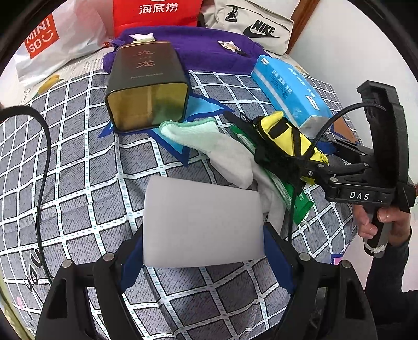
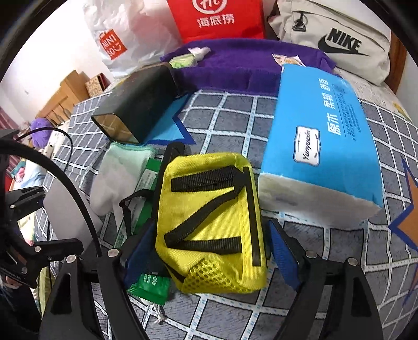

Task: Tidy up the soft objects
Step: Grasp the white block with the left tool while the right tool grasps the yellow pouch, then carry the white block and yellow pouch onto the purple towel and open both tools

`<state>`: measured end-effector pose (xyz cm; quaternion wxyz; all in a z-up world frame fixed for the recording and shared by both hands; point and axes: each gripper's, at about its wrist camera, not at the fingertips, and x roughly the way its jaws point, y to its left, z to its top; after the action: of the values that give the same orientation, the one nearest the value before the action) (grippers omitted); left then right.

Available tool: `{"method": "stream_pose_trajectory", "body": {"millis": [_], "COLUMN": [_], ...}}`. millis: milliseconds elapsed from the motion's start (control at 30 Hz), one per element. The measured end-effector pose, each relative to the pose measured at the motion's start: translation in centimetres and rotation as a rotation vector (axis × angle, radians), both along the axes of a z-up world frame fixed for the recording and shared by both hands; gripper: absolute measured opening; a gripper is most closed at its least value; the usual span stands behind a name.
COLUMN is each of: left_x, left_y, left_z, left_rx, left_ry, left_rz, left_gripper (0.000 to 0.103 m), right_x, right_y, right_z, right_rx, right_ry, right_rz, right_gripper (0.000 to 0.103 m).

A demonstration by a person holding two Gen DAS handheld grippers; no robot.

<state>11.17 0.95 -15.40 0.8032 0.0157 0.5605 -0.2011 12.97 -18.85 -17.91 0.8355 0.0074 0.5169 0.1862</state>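
Right wrist view, lower centre: right gripper (image 2: pixel 211 248) open astride soft, light yellow pouch (image 2: pixel 211 222); grip its padded sides

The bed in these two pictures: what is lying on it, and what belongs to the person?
foam block: one, white, between the left gripper's fingers
pouch: one, yellow with black straps, between the right gripper's fingers
tissue pack: one, blue, right of the pouch
cloth: one, white with a pale green edge, beside the tin
packet: one, green, partly under the pouch
tin: one, dark and gold, on its side
towel: one, purple, at the back
bags: white shopping bag, red bag, beige bag, behind the towel
bedspread: one, grey, white grid
left gripper: black, blue pads, open
right gripper: black, blue pads, open
hand: one, on the right gripper's handle
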Motion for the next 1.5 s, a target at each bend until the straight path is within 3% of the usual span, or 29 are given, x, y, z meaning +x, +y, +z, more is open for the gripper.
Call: {"method": "stream_pose_trajectory", "body": {"millis": [33,133,600,833,1167,1500], "left_x": [0.0,0.0,-0.2,-0.6,-0.2,0.8], "left_y": [0.1,0.5,2.7,2.6,2.5,2.9], "left_z": [0.0,0.0,1.4,1.2,1.9,4.2], "left_rx": [0.000,-0.001,-0.040,-0.051,-0.090,-0.121], "left_ry": [-0.001,-0.001,-0.029,-0.022,-0.029,-0.089], "left_rz": [0.001,0.007,0.061,0.058,0.070,0.093], "left_gripper": [0.081,0.081,0.081,0.081,0.081,0.081], "right_x": [-0.1,-0.4,-4.1,-5.9,-6.1,-5.4], "right_y": [0.0,-0.3,-1.5,-2.2,-1.8,-1.6], "right_z": [0.1,0.6,4.9,7.9,8.2,9.0], "right_rx": [0.016,0.035,0.079,-0.007,0.010,0.023], "right_ry": [-0.003,-0.002,-0.093,-0.215,-0.203,-0.196], "right_rz": [0.012,0.003,-0.021,-0.035,-0.012,-0.024], "right_gripper": [0.070,0.066,0.066,0.066,0.066,0.066]}}
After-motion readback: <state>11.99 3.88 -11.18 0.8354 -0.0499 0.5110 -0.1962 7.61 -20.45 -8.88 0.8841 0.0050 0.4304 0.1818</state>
